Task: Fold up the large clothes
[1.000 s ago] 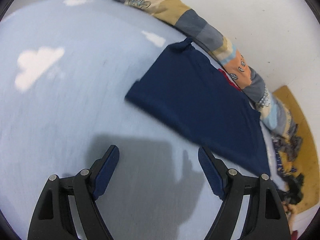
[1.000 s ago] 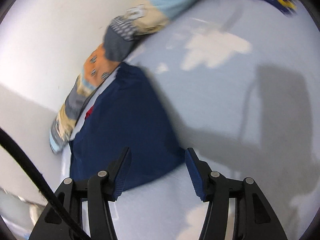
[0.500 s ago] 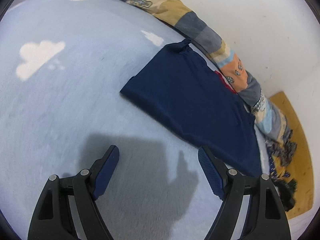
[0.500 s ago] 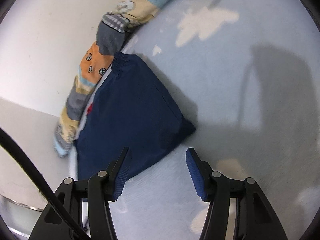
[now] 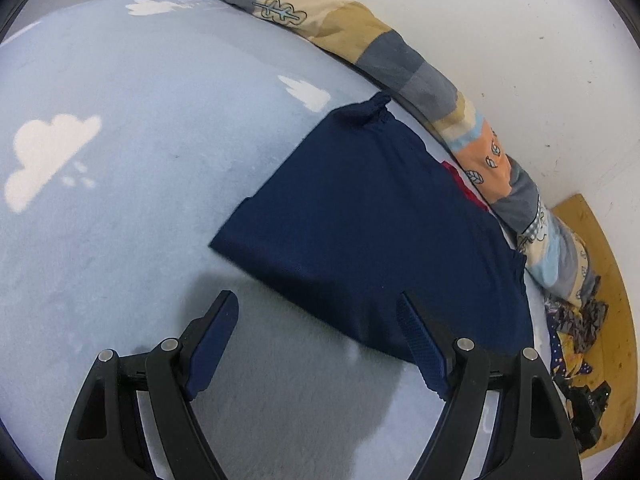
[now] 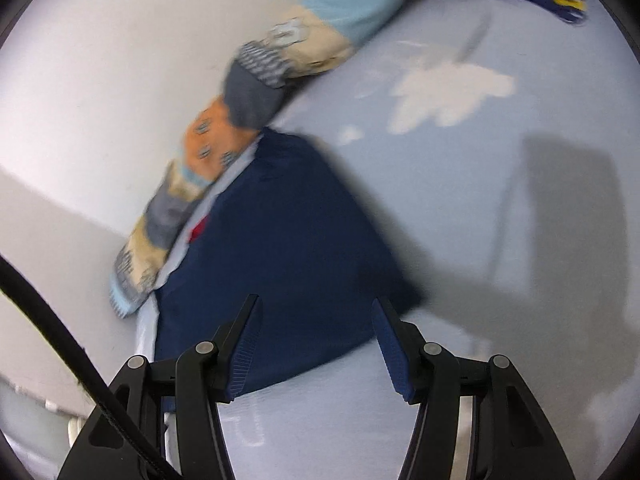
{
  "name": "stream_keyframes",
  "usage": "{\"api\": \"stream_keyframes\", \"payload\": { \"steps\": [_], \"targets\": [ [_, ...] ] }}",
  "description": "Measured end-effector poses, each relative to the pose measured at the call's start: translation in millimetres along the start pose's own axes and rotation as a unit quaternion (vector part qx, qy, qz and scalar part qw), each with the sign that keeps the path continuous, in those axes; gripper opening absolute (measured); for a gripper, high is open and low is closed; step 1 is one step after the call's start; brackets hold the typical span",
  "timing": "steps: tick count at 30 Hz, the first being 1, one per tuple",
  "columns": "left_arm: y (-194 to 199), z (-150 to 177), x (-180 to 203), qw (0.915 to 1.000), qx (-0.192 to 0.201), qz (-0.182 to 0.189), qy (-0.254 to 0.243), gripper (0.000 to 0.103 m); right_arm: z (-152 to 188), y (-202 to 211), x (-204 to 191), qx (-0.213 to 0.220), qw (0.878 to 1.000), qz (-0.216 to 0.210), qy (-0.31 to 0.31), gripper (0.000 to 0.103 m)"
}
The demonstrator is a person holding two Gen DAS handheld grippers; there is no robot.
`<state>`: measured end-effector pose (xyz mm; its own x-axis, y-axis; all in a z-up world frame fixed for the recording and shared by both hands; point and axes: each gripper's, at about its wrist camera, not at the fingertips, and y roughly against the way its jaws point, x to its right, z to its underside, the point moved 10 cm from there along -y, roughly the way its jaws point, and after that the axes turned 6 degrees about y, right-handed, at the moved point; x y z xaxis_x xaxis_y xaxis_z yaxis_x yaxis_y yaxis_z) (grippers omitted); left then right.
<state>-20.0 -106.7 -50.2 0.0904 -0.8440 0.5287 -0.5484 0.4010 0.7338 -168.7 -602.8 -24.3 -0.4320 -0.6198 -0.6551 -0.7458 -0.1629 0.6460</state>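
The navy garment (image 5: 372, 232) lies flat on the pale blue cloud-print bed sheet (image 5: 132, 200), already squared into a compact folded block, centre-right in the left wrist view and lower-centre in the right wrist view. Its far edge sits just beside the patchwork bolster (image 5: 404, 68) along the wall, with a scrap of red fabric (image 5: 460, 184) peeking out between them. Left gripper (image 5: 320, 340) hovers at the near edge, jaws spread wide, nothing between them. Right gripper (image 6: 316, 344) hangs over the opposite near corner, jaws apart too, pads clear of the cloth. So this piece looks nearly done: perhaps 1 more fold, or it's finished. More crumpled patterned clothes (image 5: 576, 320) wait at the lower right, seemingly unfolded.
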Motion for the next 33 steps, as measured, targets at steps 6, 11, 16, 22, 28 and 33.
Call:
{"api": "stream_keyframes", "payload": {
  "steps": [6,11,16,22,28,33],
  "targets": [
    [-12.2,-8.2,-18.2,0.9995,-0.007,-0.026,0.015,0.08,17.6,-16.4,27.2,-0.042,0.997,0.011,-0.063,0.048],
    [-0.1,-5.7,-20.3,0.9967,-0.011,0.032,0.073,0.08,7.7,9.2,35.5,-0.012,0.996,0.009,-0.085,0.051],
    [-8.3,-1.5,-16.6,0.9951,-0.029,0.045,0.083,0.08,25.5,-7.2,33.2,-0.048,0.992,-0.014,-0.119,0.051],
    [-29.7,-17.9,-12.1,0.9945,-0.022,0.052,0.088,0.091,19.1,-26.0,40.7,-0.037,0.989,-0.035,-0.14,0.051],
    [-58.1,-46.5,8.1,0.9964,0.02,0.02,0.08,0.103,-8.8,-64.2,26.5,-0.008,0.987,-0.085,-0.136,0.051],
    [-54.8,-51.0,6.7,0.9977,0.051,-0.034,0.03,0.043,-15.2,-77.5,11.4,-0.017,0.991,-0.094,-0.091,0.022]
  ]
}}
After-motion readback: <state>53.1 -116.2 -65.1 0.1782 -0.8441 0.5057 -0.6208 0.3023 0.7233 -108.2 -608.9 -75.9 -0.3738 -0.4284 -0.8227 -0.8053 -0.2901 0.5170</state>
